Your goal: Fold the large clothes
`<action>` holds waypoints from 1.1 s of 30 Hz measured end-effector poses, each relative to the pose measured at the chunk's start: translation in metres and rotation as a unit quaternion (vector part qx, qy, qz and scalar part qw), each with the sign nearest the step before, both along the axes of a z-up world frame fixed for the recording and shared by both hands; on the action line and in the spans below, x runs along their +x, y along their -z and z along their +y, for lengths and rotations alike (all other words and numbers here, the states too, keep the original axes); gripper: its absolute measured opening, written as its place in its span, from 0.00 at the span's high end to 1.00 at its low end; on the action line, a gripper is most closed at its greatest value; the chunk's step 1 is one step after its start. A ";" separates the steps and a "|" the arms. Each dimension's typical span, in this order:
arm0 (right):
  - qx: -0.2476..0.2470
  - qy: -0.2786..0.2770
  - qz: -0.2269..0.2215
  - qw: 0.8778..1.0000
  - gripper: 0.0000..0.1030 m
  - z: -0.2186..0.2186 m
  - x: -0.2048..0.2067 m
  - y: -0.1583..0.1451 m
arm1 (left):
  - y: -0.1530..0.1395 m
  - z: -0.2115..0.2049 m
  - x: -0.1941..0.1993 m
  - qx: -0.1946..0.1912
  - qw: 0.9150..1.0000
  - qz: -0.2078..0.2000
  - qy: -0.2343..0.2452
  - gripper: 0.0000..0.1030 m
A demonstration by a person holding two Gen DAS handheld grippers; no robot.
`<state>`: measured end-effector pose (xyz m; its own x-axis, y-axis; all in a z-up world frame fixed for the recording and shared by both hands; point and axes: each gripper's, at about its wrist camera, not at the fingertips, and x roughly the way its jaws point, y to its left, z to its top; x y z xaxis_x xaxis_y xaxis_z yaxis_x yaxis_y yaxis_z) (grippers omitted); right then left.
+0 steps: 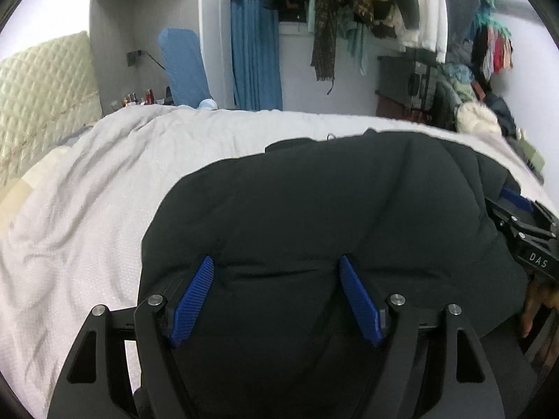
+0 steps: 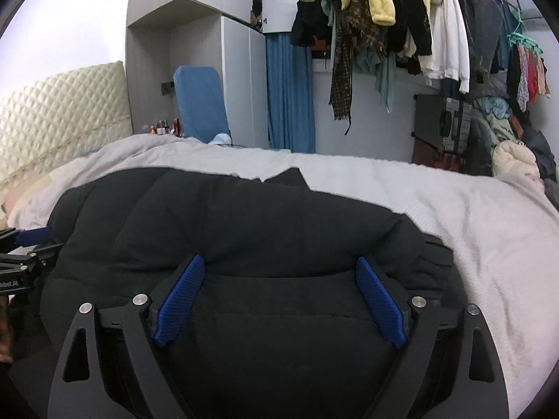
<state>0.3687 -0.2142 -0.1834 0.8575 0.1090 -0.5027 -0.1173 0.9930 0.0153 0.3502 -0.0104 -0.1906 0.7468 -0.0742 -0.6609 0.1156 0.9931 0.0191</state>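
Note:
A black padded jacket (image 1: 332, 209) lies in a thick bundle on the pale bed cover (image 1: 104, 181). My left gripper (image 1: 276, 265) is over its near edge, jaws wide. The blue fingertips (image 1: 206, 269) sink into the padding, which bulges up between them, and the inner pad faces stay bare. My right gripper (image 2: 281, 265) stands the same way on the jacket (image 2: 244, 216), wide, tips dented into the fabric, gripping nothing. Each gripper shows at the edge of the other's view: the right gripper (image 1: 520, 230) and the left gripper (image 2: 24, 251).
The bed cover (image 2: 471, 230) spreads beyond the jacket on both sides. A quilted cream headboard (image 1: 38, 97) stands at left. A rack of hanging clothes (image 2: 401, 17) and piled clothes (image 2: 510, 146) fill the back right. A blue curtain (image 1: 255, 52) hangs behind the bed.

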 end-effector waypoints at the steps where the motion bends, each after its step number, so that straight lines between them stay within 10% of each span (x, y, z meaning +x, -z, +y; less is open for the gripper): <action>1: 0.000 0.000 0.003 1.000 0.14 0.000 0.003 0.003 | 0.002 -0.001 0.002 0.003 1.000 0.001 0.001 0.27; 15: -0.001 0.011 0.040 0.999 0.09 -0.001 -0.024 -0.021 | -0.009 0.011 -0.017 -0.036 0.999 0.013 -0.037 0.28; 33: 0.004 0.001 -0.110 0.994 0.00 0.002 -0.234 -0.247 | -0.240 0.034 -0.228 -0.099 0.989 -0.111 0.004 0.17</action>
